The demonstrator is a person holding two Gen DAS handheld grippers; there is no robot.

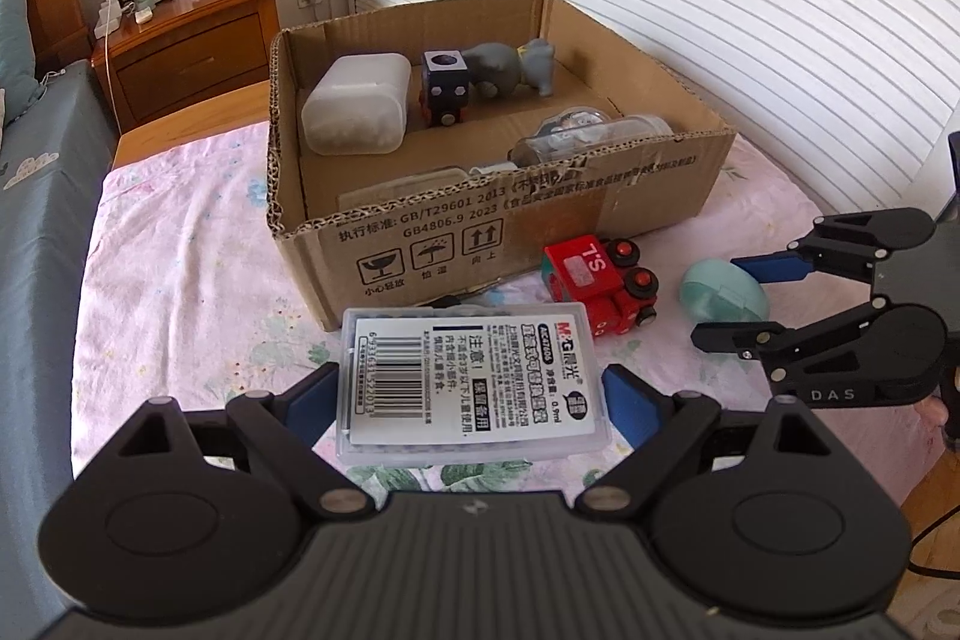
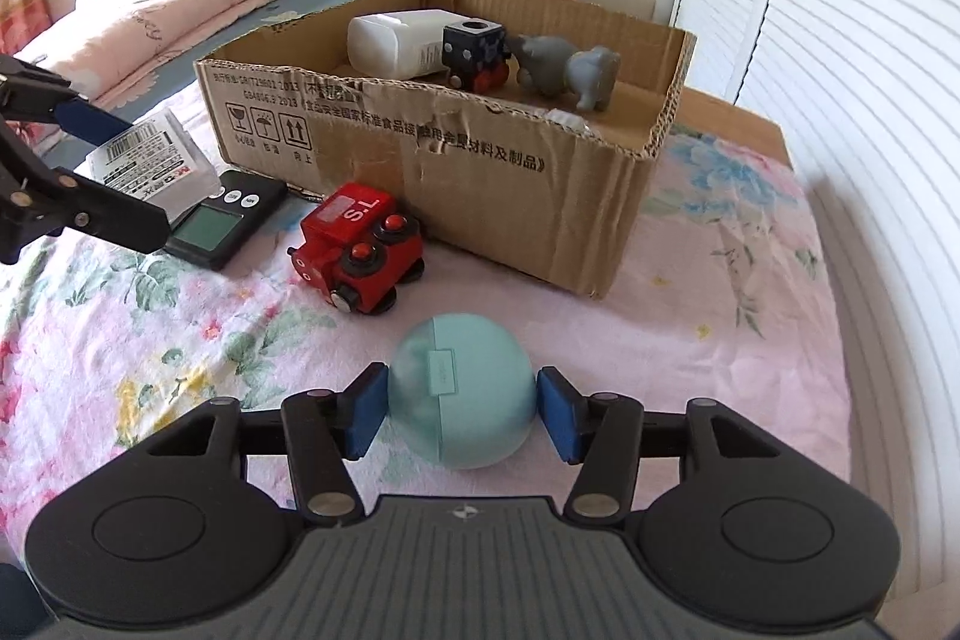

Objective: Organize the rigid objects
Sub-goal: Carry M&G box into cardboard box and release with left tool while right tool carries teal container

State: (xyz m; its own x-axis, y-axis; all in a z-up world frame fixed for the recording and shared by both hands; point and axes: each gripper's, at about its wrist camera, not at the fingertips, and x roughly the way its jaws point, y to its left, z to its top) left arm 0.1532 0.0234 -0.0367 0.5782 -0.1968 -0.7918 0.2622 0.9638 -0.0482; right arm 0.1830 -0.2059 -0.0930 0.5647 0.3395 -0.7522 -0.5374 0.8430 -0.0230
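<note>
Bed cover [image 2: 720, 292]: pink, floral, spread under everything.
Cardboard box [image 1: 606, 196]: open-topped, on the cover, beyond both grippers.
Box contents: white container [image 1: 354, 103] at left, dark blue cube toy [image 1: 445, 85] beside it, grey animal figure [image 1: 510, 67] at the back, clear bottle [image 1: 591, 136] lying near the front wall.
Left gripper [image 1: 474, 400]: angled downward toward the cover, blue pads pressed on both long sides of the clear plastic case [image 1: 468, 382]; jaws wide, filled by the case.
Clear plastic case: held label-up, barcode visible, lifted clear of the cover just in front of the box.
Right gripper [image 2: 462, 409]: tilted downward, low over the cover, jaws narrow, blue pads against the two sides of the teal egg-shaped case [image 2: 459, 388].
Teal egg-shaped case: between the right pads, on or just above the cover, cannot tell which; in front of the box's near corner.
Red toy train [image 2: 357, 244]: on the cover, against the box front, between the two grippers.
Black digital device [image 2: 225, 220]: flat on the cover, left of the train, under the held case.
</note>
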